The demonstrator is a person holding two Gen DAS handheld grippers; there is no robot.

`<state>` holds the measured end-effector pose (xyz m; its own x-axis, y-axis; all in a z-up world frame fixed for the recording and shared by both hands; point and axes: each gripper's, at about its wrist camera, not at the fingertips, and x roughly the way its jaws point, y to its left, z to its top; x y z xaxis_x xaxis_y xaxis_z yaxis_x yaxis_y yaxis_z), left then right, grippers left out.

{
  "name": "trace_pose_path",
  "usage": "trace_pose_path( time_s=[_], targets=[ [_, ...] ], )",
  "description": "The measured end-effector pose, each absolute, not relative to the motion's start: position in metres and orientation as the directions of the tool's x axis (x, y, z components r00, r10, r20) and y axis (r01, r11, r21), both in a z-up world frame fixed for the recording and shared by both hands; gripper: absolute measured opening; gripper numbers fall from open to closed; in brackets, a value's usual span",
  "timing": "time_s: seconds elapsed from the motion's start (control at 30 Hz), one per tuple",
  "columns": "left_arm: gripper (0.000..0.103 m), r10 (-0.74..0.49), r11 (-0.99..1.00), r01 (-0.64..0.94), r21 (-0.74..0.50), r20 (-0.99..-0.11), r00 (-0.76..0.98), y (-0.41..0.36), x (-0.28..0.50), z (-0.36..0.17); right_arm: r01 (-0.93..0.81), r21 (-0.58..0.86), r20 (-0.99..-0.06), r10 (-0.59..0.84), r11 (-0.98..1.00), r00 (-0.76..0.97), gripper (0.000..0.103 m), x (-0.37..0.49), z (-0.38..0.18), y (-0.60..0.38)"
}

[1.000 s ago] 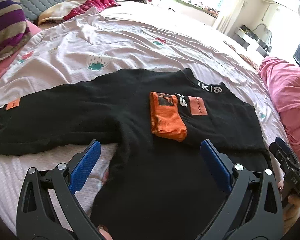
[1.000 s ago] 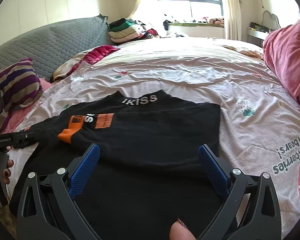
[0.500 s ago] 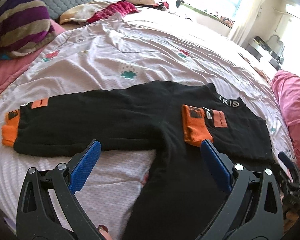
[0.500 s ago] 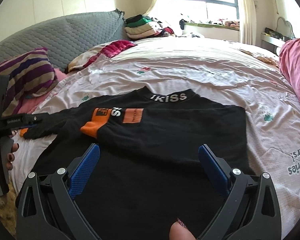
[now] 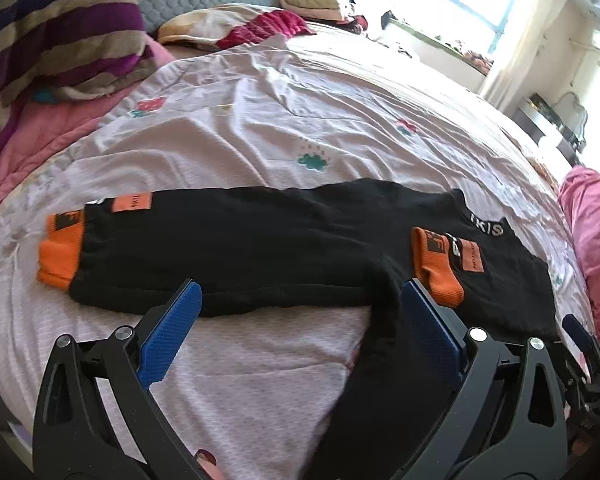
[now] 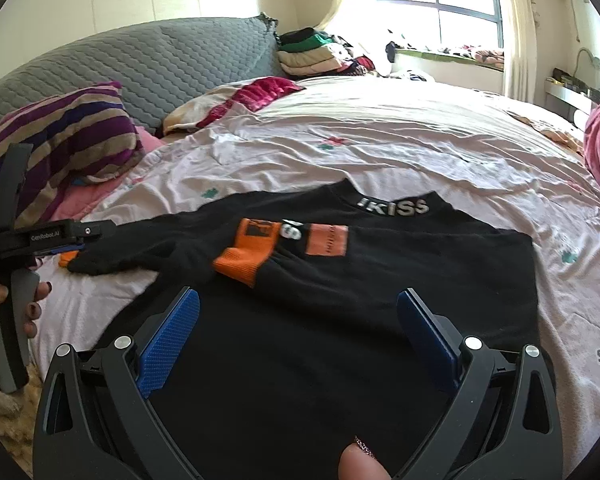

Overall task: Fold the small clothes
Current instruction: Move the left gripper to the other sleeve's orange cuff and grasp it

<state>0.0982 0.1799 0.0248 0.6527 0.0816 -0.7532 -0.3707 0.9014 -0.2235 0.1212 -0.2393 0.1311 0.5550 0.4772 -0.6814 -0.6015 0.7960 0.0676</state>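
1. Left wrist view. The left gripper (image 5: pixel 298 312) stands wide open with nothing between its blue pads (image 5: pixel 168 336), hovering over the near edge of the bed (image 5: pixel 260 120). A black sweater (image 5: pixel 260 248) lies flat on the pale printed bedsheet (image 5: pixel 308 104). One sleeve stretches out to the left and ends in an orange cuff (image 5: pixel 60 252); the other sleeve is folded across the chest, its orange cuff (image 5: pixel 436 268) resting on the body. White lettering marks the collar (image 5: pixel 486 226). A striped pillow (image 5: pixel 56 28) lies at far left.

2. Right wrist view. The right gripper (image 6: pixel 298 316) is likewise spread wide and empty above the sweater's (image 6: pixel 380 280) lower body. The folded sleeve's cuff (image 6: pixel 248 256) lies on the chest beside an orange patch (image 6: pixel 327 240). At left, a hand (image 6: pixel 4 304) holds the other gripper's handle, near the outstretched sleeve's end (image 6: pixel 96 260). Folded clothes (image 6: pixel 312 52) are stacked by the grey headboard (image 6: pixel 160 64).
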Motion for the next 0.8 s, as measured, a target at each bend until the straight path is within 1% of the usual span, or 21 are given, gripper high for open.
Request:
trace_pose_path(
  time_s=[0.23, 0.53, 0.8],
  targets=[
    [0.093, 0.104, 0.879, -0.41, -0.245, -0.739, 0.665, 0.203, 0.084, 0.03, -0.642, 0.064, -0.685, 0.502, 0.764, 0.528, 0.098, 0.115, 0.135, -0.205],
    [0.093, 0.153, 0.817, -0.514, -0.261, -0.762, 0.63, 0.242, 0.069, 0.019, -0.69, 0.076, -0.693, 0.535, 0.72, 0.483, 0.098, 0.109, 0.135, -0.161],
    [0.093, 0.14, 0.76, -0.576, -0.3, -0.791, 0.596, 0.268, 0.059, 0.003, -0.723, 0.083, -0.7, 0.556, 0.686, 0.448, 0.098, 0.103, 0.13, -0.129]
  ],
)
